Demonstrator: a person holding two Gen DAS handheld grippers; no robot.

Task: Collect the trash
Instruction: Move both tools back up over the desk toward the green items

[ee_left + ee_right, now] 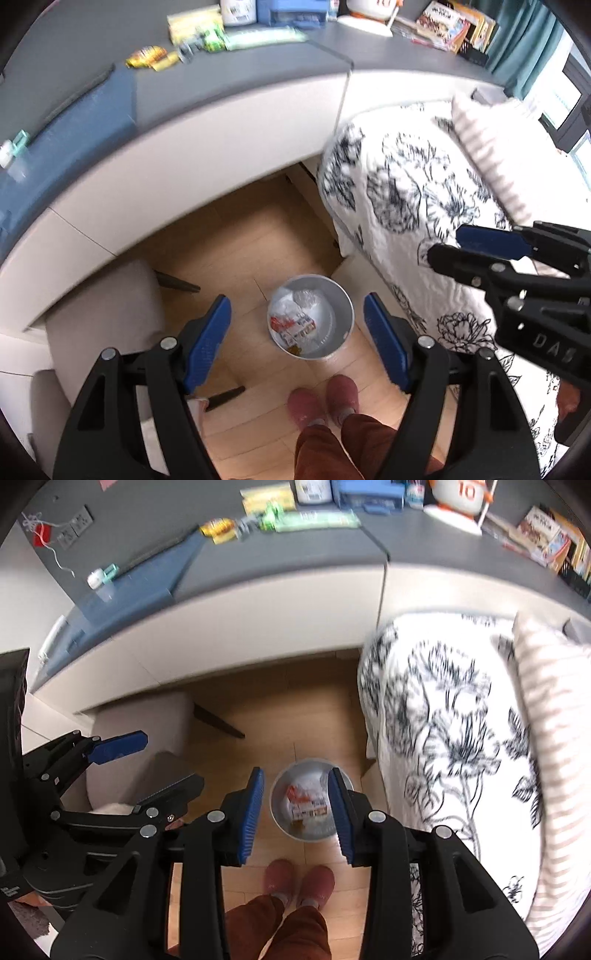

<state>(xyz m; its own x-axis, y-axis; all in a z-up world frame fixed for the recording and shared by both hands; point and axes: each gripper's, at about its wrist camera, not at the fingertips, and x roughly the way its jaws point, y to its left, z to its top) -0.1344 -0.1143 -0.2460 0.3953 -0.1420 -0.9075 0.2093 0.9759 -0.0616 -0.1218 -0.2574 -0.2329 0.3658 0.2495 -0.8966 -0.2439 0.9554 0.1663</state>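
Observation:
A small grey waste bin (341,306) stands on the wood floor below both grippers, with a red-and-white wrapper (291,325) and clear plastic inside. My left gripper (297,343) hangs high above it, open wide, nothing between its blue pads. From the right wrist view, the bin (277,805) shows between the pads of my right gripper (295,812), which is open and empty, its jaws narrower than the left's. A yellow wrapper (151,57) (218,530) and green packets (210,38) lie on the grey desk. Each gripper appears in the other's view: right gripper (450,247), left gripper (162,764).
The grey desk (236,77) curves across the top, carrying a blue mat (85,122), boxes and books (454,26). A beige chair (103,314) stands at left, a floral-quilted bed (413,192) at right. A person's feet in pink slippers (325,402) stand just before the bin.

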